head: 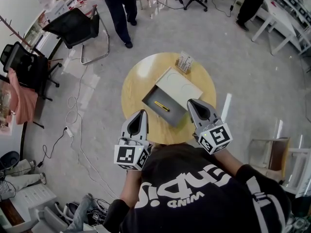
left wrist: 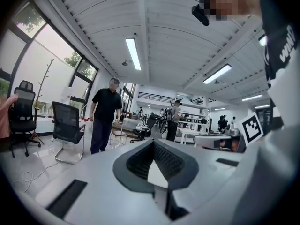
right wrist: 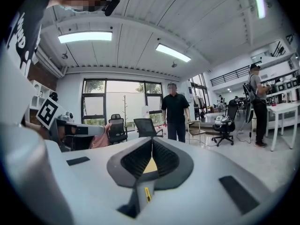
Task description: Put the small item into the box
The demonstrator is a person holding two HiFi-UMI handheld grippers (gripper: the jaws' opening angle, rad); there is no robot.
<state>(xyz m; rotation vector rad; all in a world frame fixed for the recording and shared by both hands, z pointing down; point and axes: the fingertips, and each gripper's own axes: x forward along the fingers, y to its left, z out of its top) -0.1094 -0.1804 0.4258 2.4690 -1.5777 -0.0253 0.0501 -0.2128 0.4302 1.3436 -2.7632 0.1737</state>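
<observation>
The left gripper is clenched with nothing in it and held back near the person's chest, off the near edge of the round wooden desk. Ahead of it the yellow pen-like item lies inside the grey tray of the open box, with the cream lid joined behind the tray. The right gripper is likewise clenched and empty, just over the box's near corner. To my eye the placing is done; at most the lid is left to close.

A small white pack sits at the desk's far edge. Round about is a pale floor, with black office chairs and trailing cables to the left, a standing person beyond, and white tables to the right.
</observation>
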